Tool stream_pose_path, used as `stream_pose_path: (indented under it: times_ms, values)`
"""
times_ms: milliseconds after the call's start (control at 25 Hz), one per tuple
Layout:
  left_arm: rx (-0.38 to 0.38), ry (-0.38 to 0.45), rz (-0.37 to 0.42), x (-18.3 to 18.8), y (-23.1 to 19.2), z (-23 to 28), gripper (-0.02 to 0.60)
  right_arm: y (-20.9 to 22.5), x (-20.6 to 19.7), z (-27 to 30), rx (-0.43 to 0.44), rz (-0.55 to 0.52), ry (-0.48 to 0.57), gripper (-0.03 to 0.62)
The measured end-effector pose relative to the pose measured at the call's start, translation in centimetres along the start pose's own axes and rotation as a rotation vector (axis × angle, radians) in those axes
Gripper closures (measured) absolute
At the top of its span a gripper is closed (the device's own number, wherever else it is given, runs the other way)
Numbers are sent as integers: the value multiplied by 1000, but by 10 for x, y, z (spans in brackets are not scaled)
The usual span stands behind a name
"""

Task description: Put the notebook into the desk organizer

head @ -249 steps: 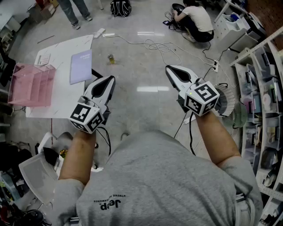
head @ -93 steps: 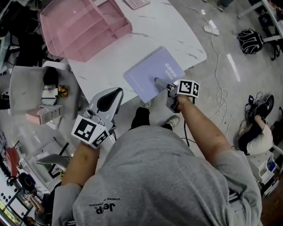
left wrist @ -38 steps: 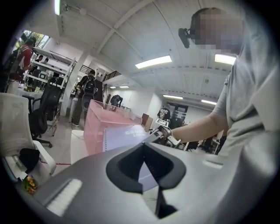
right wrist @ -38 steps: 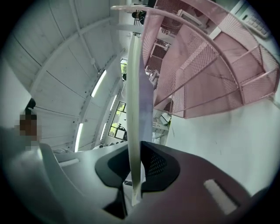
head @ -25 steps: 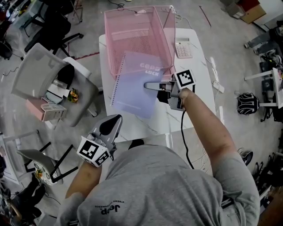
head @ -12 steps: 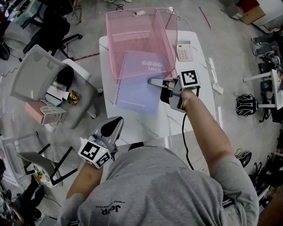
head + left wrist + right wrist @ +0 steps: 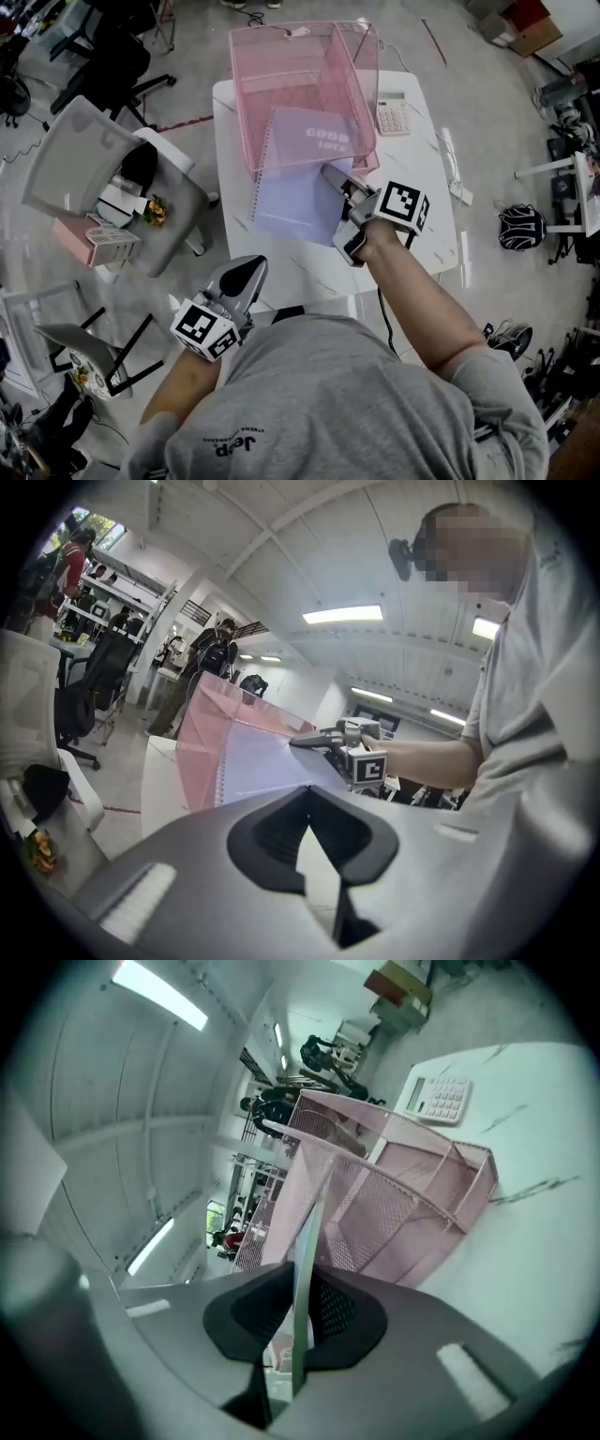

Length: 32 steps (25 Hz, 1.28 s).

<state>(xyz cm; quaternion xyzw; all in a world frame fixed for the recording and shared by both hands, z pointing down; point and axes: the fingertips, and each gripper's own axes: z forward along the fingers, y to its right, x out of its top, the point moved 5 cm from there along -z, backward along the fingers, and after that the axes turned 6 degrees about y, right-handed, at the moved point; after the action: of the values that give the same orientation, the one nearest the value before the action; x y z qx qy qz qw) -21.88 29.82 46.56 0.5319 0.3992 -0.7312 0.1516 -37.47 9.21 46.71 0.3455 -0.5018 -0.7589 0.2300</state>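
Right hand-held gripper clamps notebook, top edge inside pink desk organizer at 12 o'clock; left hand-held gripper closed, empty.

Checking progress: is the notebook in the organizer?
Partly: the notebook has its far end inside the organizer; the right gripper holds the rest outside.

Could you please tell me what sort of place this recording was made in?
Probably an open-plan office or lab workspace: a white table with a calculator and a pink mesh desk organizer, office chairs beside it, and storage shelving in the background.
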Motion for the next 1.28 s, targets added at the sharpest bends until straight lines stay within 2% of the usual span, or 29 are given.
stream_pose_path:
  times_ms: [120, 400, 480, 600, 680, 840, 1040, 1160, 1240, 1280]
  values:
    - [-7, -1, -6, -4, 2, -2, 523, 2, -2, -1, -30, -32, 9, 557]
    - [-16, -11, -31, -15, 8, -6, 523, 9, 14, 9, -125, -121, -155, 557]
    - [-25, -19, -40, -19, 11, -5, 523, 9, 18, 11, -143, -178, -208, 556]
    - [-41, -30, -45, -22, 17, -4, 523, 7, 16, 13, -163, -323, -317, 548]
    - [-45, -32, -47, -21, 19, -3, 523, 10, 18, 13, -165, -333, -346, 551]
    - [-42, -26, -54, -20, 20, -3, 523, 24, 27, 18, -206, -274, -298, 549]
    - [-44, -32, -69, -27, 19, -4, 523, 36, 36, 27, -203, -90, -150, 549]
    - [-44, -34, -81, -29, 21, -2, 523, 39, 39, 24, -205, -89, -103, 537]
    - [-49, -38, -84, -31, 23, -1, 523, 38, 37, 19, -190, -100, -98, 487]
    - [-51, -38, -85, -31, 23, -1, 523, 38, 36, 15, -177, -105, -98, 433]
